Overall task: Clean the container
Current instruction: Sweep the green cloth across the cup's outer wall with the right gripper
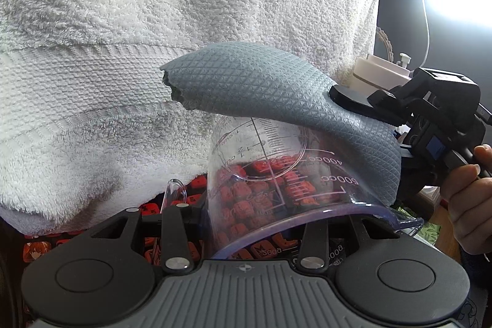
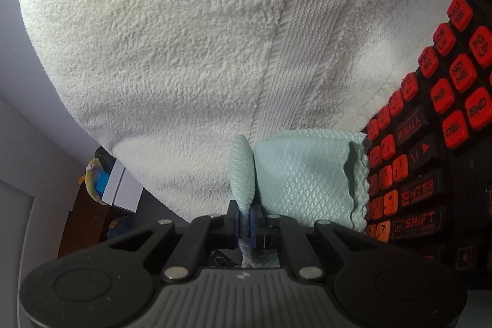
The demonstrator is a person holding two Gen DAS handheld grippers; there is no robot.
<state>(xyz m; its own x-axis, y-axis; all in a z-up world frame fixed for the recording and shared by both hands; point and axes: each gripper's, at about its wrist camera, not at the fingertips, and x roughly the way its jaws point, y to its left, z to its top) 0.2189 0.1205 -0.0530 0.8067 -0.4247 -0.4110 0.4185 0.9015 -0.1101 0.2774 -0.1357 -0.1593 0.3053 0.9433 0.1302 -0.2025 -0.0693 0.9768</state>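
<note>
Nearest, the left gripper (image 1: 246,223) has a clear measuring cup (image 1: 286,183) lying on its side between its arms, though the fingertips are hidden and I cannot tell whether they are clamped on it. The right gripper (image 2: 244,220), held in a hand (image 1: 470,199), is pinched tight on a pale green cleaning cloth (image 2: 301,174) draped over the cup's upper wall. Behind them a red-keyed keyboard (image 2: 436,125) lies partly under a white towel (image 2: 190,36).

White terry towel (image 1: 153,20), grey-green diamond-embossed cloth (image 1: 261,85), clear measuring cup (image 1: 276,183) with printed scale, red-and-black keyboard (image 2: 430,143)
</note>
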